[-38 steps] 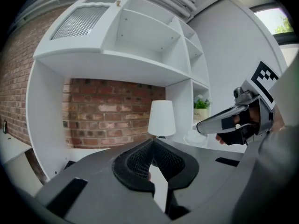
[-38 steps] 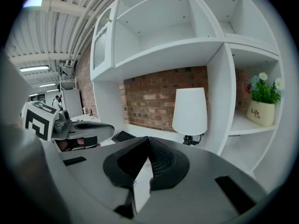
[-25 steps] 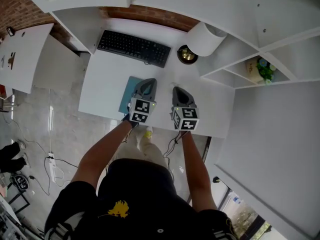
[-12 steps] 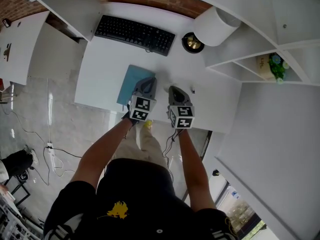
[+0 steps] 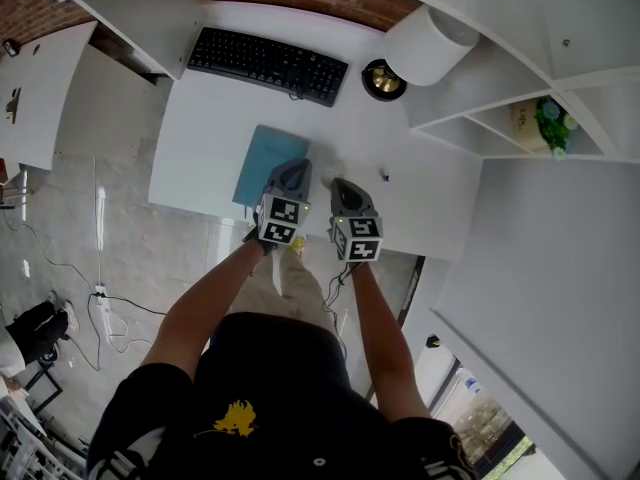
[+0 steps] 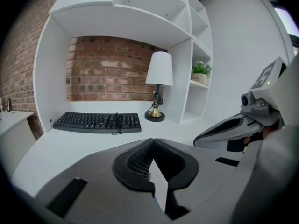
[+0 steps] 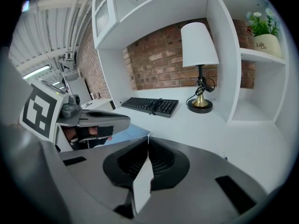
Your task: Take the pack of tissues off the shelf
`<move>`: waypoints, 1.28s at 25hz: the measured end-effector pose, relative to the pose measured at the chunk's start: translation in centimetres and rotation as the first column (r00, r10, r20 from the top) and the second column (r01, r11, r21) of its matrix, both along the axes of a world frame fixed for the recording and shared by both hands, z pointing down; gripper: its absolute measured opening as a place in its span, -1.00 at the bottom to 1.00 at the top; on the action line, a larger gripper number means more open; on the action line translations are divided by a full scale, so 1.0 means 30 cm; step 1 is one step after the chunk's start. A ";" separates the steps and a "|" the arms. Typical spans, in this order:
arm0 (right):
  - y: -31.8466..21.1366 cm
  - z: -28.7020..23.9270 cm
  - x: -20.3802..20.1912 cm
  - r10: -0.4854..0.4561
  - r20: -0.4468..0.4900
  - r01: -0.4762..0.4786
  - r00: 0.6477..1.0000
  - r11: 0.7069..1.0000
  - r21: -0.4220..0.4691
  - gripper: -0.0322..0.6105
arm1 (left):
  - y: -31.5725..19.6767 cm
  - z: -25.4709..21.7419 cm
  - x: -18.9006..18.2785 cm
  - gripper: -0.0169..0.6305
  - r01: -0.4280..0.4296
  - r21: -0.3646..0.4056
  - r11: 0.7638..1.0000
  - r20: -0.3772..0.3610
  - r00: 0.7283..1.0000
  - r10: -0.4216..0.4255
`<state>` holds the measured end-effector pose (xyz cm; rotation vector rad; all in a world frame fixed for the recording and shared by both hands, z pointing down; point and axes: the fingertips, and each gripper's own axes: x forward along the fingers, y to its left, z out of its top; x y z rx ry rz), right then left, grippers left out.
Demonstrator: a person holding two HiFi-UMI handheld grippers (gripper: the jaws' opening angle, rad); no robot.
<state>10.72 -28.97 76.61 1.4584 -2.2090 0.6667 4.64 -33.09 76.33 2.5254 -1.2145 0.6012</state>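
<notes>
Tissue pack [image 5: 262,164] beside down-tilted left claw [image 5: 291,167]

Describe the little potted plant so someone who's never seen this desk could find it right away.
On the white desk against the brick wall, find the lamp with the white shade. White shelves stand to its right; the potted plant sits on the one level with the shade. It is the only green thing here: leaves and pale flowers in a cream pot.

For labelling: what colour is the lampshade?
White; the lampshade shows best in the right gripper view.
</notes>
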 end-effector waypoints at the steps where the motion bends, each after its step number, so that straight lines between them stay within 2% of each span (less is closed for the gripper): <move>1: 0.019 0.009 -0.007 -0.001 0.001 0.001 1.000 1.000 -0.010 -0.88 | 0.007 0.003 -0.003 -0.91 0.003 -0.005 1.000 0.000 1.000 -0.003; 7: 0.155 0.126 -0.021 0.019 -0.020 -0.021 1.000 0.993 -0.118 -0.89 | 0.062 0.030 -0.012 -0.91 0.003 -0.032 0.999 0.002 1.000 -0.003; 12: 0.185 0.175 0.006 0.065 -0.020 -0.068 0.998 0.985 -0.161 -0.89 | 0.090 0.057 -0.034 -0.91 0.009 -0.044 0.999 0.017 1.000 -0.008; 32: 0.175 0.159 0.032 0.108 -0.033 -0.112 0.994 0.981 -0.157 -0.89 | 0.145 0.081 -0.023 -0.91 -0.012 -0.082 0.997 0.019 1.000 0.013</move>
